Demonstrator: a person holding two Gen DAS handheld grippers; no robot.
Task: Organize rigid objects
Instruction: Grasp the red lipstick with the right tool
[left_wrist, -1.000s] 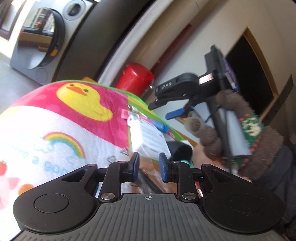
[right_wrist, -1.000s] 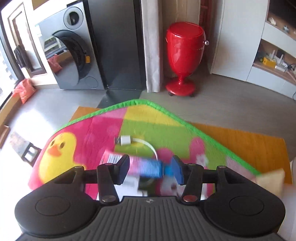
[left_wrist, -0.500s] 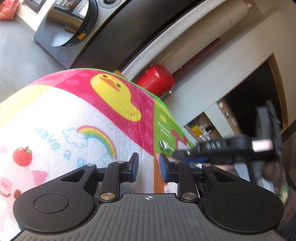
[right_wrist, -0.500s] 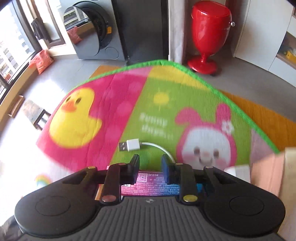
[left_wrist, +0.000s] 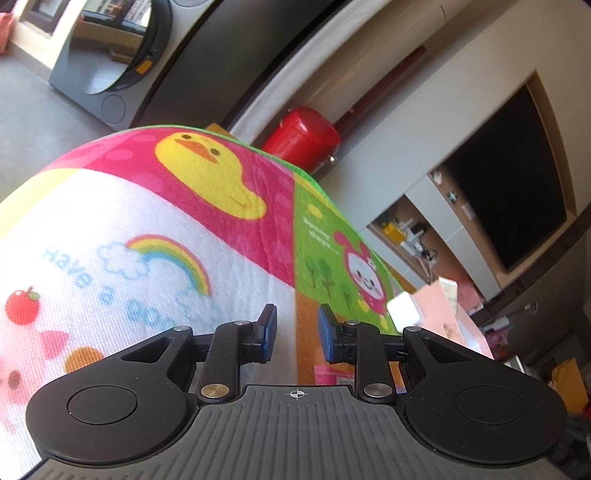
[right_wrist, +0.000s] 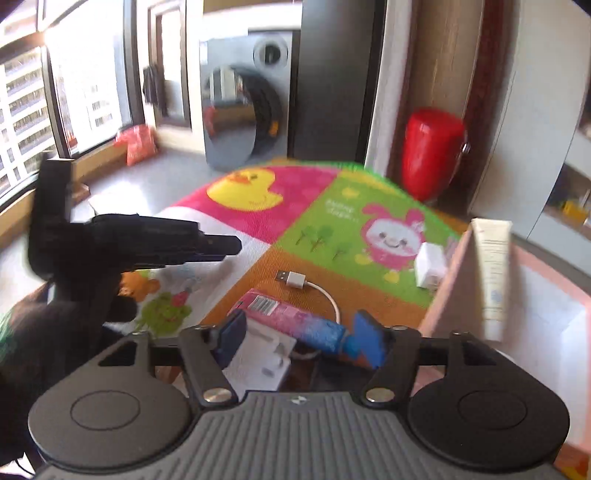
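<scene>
Right wrist view first — the right gripper (right_wrist: 299, 338) stands with its blue pads spread wide, and a pink-and-blue tube (right_wrist: 291, 321) lies slanted between them on the play mat (right_wrist: 306, 184); whether either pad touches it cannot be told. Under the tube's near end sits a flat white pack (right_wrist: 264, 360), and a white USB cable (right_wrist: 306, 284) curls just beyond it. Off to the right stands a pink box (right_wrist: 448, 277), open at the top, with a white cream tube (right_wrist: 491, 280) leaning upright at its near wall. A white charger block (right_wrist: 430, 264) rests on the mat just beside the box's outer wall.

Left wrist view now — the left gripper (left_wrist: 293, 330) hovers over the mat's white and orange panels, fingers a small gap apart with nothing between them. The pink box (left_wrist: 439, 314) shows at right, blurred — its contents cannot be made out from here.
</scene>
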